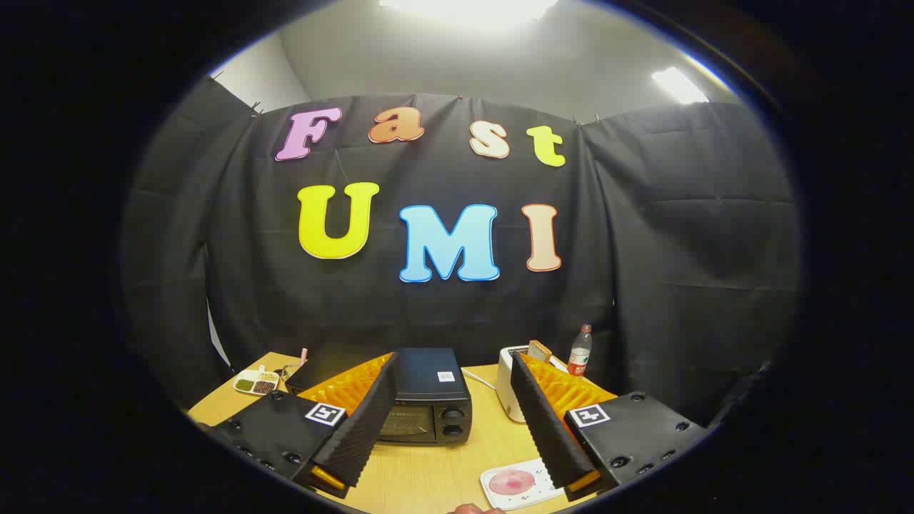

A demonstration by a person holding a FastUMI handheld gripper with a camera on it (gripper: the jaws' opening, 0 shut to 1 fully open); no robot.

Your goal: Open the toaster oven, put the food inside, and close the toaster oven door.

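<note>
The tool (453,417) is held above the wooden counter (457,464) with its 2 fingers spread wide and nothing between them. The black toaster oven (427,405) sits on the counter just ahead, in the gap between the fingers, its door closed. A white plate with a pink round of food (511,482) lies near the right finger's tip. Beyond the right finger stand a white toaster (508,392) holding bread and a plastic bottle (580,350). A divided dish of beans (256,382) rests beyond the left finger.

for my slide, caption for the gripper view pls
Open gripper hovers before the closed toaster oven, food plate beside it.
</note>
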